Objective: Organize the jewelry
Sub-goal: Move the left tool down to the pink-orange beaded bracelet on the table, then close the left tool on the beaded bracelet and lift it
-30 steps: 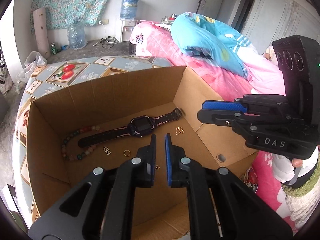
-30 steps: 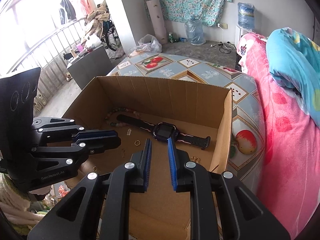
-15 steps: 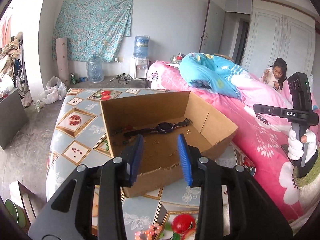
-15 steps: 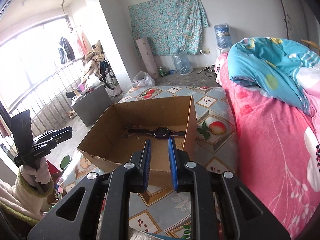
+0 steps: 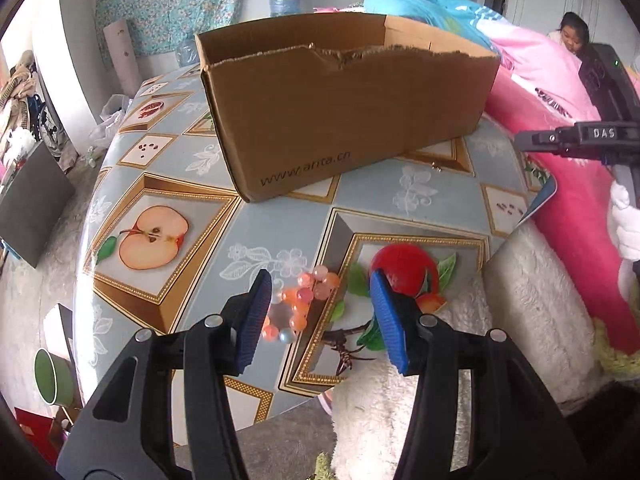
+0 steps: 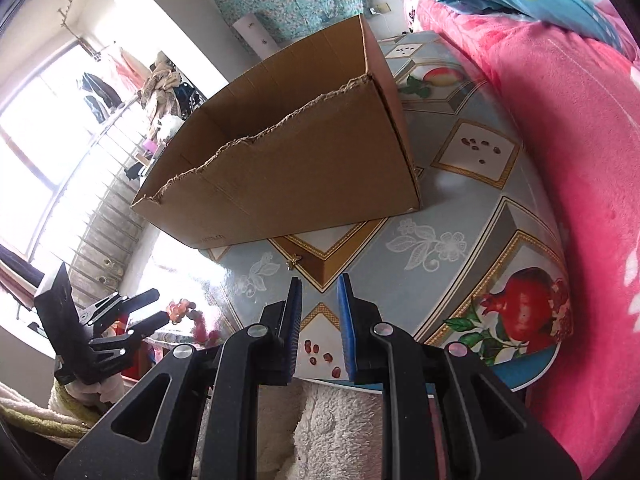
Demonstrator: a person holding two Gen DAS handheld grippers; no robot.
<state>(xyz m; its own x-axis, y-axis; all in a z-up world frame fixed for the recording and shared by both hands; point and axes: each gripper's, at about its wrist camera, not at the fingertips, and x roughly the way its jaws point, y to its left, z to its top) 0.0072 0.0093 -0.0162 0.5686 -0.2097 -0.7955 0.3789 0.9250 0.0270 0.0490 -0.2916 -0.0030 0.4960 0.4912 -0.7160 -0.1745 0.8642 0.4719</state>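
A pink and orange bead bracelet (image 5: pixel 303 300) lies on the table near its front edge. My left gripper (image 5: pixel 320 316) is open wide, low over the table, with the bracelet between its fingers. A small gold earring (image 6: pixel 295 261) lies on the table in front of the cardboard box (image 6: pixel 304 160); it also shows in the left wrist view (image 5: pixel 437 167). My right gripper (image 6: pixel 319 332) is open a little and empty, short of the earring. The box (image 5: pixel 344 112) hides its contents from both views.
The round table (image 5: pixel 168 160) has a fruit-print cover. A pink bed (image 6: pixel 560 120) runs along the right side. A white fluffy seat (image 5: pixel 400 420) sits at the table's front edge. A green cup (image 5: pixel 52 376) is on the floor at left.
Both grippers pulled back out of the box and dropped low to the table's front edge. The left gripper opened wide around the bead bracelet. The right gripper opened slightly.
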